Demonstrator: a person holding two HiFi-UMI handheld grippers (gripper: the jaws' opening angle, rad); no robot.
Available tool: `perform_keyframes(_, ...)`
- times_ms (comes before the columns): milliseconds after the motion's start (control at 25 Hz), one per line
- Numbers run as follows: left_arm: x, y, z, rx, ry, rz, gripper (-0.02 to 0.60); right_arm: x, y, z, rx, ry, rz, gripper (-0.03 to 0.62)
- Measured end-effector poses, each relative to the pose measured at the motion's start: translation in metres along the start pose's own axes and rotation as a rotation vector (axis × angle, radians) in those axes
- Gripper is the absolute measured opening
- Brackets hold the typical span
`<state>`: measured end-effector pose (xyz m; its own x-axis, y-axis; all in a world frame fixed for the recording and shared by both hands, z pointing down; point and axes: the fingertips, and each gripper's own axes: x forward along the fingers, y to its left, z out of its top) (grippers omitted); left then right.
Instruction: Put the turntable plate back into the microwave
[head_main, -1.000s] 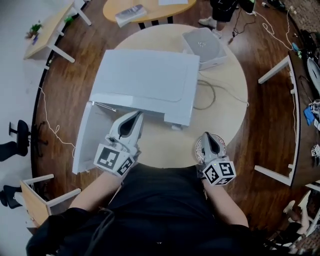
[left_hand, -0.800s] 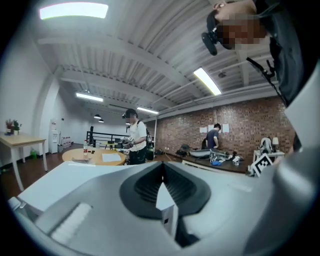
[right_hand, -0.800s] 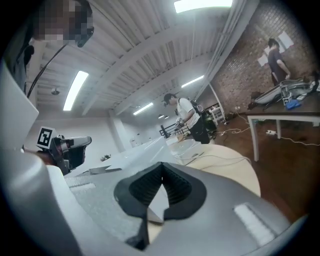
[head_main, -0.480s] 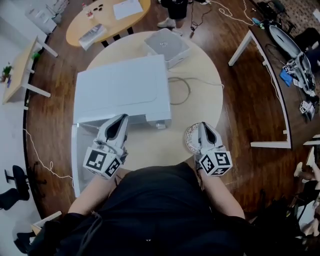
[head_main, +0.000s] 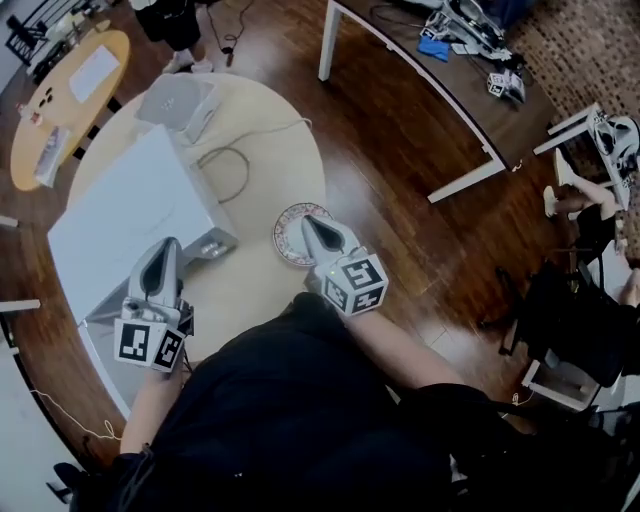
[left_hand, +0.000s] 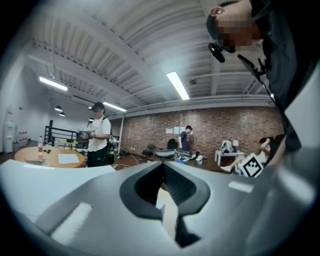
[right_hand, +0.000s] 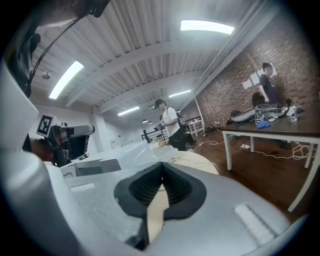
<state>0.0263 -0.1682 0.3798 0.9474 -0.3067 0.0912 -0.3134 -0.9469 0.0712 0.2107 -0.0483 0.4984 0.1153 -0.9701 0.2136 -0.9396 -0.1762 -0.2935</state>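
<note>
On the round table (head_main: 285, 140), where does the turntable plate sit? (Recorder)

Flat on the tabletop close to the near edge, face up, patterned rim showing: turntable plate (head_main: 288, 238). It is outside the microwave (head_main: 120, 220), just off the front corner of the housing. (Observer)

Orientation, long axis? (Recorder)

It is round, so it has no long axis. It lies level and is not tilted in the head view. (Observer)

Right gripper? (Recorder)

The right gripper (head_main: 308, 224) is clenched: its own view shows the black pads meeting at the tip with nothing between them. From the head view its nose lies over the plate's right part. Whether it touches the plate, I cannot tell. (Observer)

Left gripper? (Recorder)

The left gripper (head_main: 167, 246) has its jaws closed together too, and it is empty. It points at the microwave's front, where the door (head_main: 100, 350) stands swung open toward the person. It is well apart from the plate. (Observer)

Anything else on the table? (Recorder)

A small white box (head_main: 180, 100) at the far side, and a looped cable (head_main: 232, 165) running between it and the microwave. (Observer)
</note>
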Motion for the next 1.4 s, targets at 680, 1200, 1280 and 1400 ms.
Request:
perform_keyframes(680,0.062,-0.109,-0.023,0.049,0.057,-0.304,0.006,-0.078,-0.066,-0.04,0.097,0.003,-0.214,0.002)
perform_keyframes(1200,0.07,-0.11,-0.024,0.049,0.092,-0.268,0.006,-0.069,-0.071,-0.062,0.126,0.05,-0.18,0.002)
perform_keyframes(1280,0.07,-0.108,-0.025,0.05,0.097,-0.259,0.006,-0.067,-0.072,-0.067,0.136,0.06,-0.174,0.003)
perform_keyframes(1400,0.072,-0.108,-0.027,0.063,0.108,-0.256,0.006,-0.063,-0.074,-0.071,0.148,0.076,-0.164,0.05)
